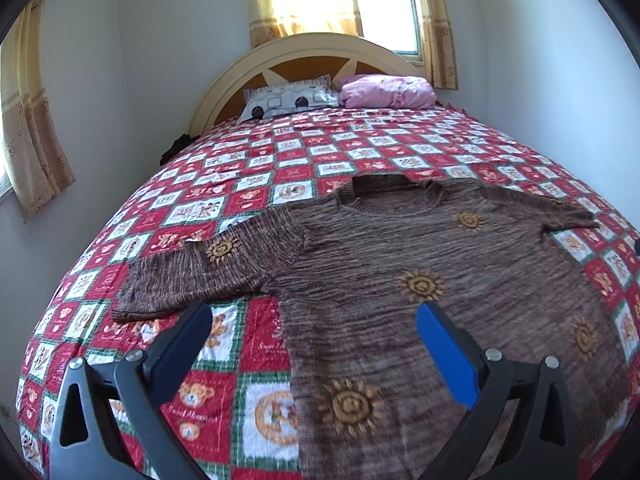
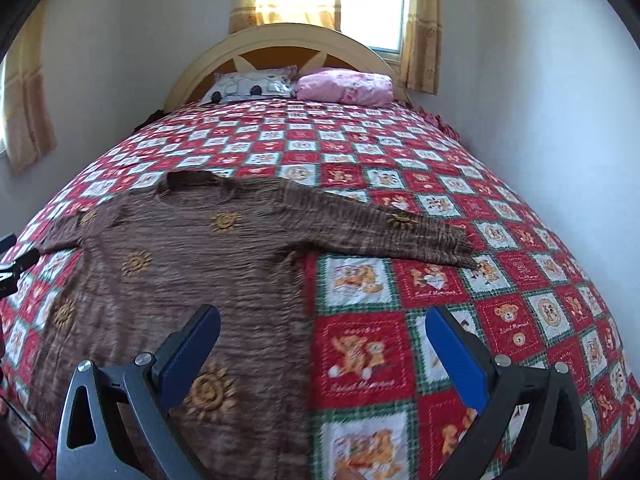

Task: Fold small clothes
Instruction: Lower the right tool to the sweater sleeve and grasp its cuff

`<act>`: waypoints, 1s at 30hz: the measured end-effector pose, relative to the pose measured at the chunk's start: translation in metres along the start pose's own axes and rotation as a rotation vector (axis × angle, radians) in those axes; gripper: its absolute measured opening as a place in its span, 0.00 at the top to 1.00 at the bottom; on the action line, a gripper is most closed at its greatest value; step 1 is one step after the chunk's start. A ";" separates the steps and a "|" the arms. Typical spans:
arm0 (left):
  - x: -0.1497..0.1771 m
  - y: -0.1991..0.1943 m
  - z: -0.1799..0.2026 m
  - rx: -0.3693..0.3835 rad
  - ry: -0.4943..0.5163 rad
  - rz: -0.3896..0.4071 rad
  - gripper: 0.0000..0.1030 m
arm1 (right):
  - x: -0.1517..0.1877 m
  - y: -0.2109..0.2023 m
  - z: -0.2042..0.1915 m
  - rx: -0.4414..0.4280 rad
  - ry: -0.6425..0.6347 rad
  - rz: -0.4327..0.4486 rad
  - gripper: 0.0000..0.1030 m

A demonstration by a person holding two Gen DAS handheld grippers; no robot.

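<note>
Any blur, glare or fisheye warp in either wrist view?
Left wrist: window blown out, near hem of brown knitted sweater soft, red checked quilt bulges. Right wrist: window again overexposed, sweater smeared near open tool, walls curve.

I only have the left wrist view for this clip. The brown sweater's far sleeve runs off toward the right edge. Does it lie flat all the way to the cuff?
Observer: Yes. In the right wrist view that sleeve lies stretched out on the quilt, cuff included.
Operator: Is the right hand-held gripper holding anything?
Observer: No. The right hand-held gripper is open and empty, straddling the sweater body's side edge.
Operator: Anything beyond the bed's right side?
Observer: A bare white wall, close to the bed.
</note>
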State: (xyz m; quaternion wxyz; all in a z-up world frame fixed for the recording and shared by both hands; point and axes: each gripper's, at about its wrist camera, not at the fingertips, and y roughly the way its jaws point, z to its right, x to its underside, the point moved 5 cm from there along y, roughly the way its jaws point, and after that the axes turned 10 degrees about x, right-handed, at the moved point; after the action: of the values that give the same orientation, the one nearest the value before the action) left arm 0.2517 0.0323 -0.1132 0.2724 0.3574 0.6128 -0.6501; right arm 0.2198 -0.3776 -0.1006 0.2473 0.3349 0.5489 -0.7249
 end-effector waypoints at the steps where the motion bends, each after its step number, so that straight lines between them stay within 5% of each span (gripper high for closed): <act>1: -0.001 0.007 -0.003 -0.010 -0.002 -0.003 0.00 | -0.002 0.007 0.006 0.004 0.013 -0.010 0.01; 10: 0.000 0.066 -0.026 -0.015 -0.038 -0.062 0.00 | -0.017 0.090 0.086 0.008 0.256 -0.115 0.02; 14: 0.005 0.087 -0.027 -0.002 -0.060 -0.093 0.00 | -0.017 0.125 0.120 0.025 0.337 -0.158 0.21; 22: 0.017 0.110 -0.026 0.026 -0.094 -0.161 0.00 | -0.027 0.193 0.183 0.058 0.489 -0.210 0.32; 30: 0.022 0.121 -0.027 -0.005 -0.094 -0.207 0.00 | -0.045 0.254 0.198 0.040 0.520 -0.255 0.39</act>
State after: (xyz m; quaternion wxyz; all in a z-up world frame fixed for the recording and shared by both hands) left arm 0.3383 0.0490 -0.2034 0.2330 0.2607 0.6347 -0.6892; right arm 0.3911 -0.6380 -0.1928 -0.0014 0.4425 0.6171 -0.6507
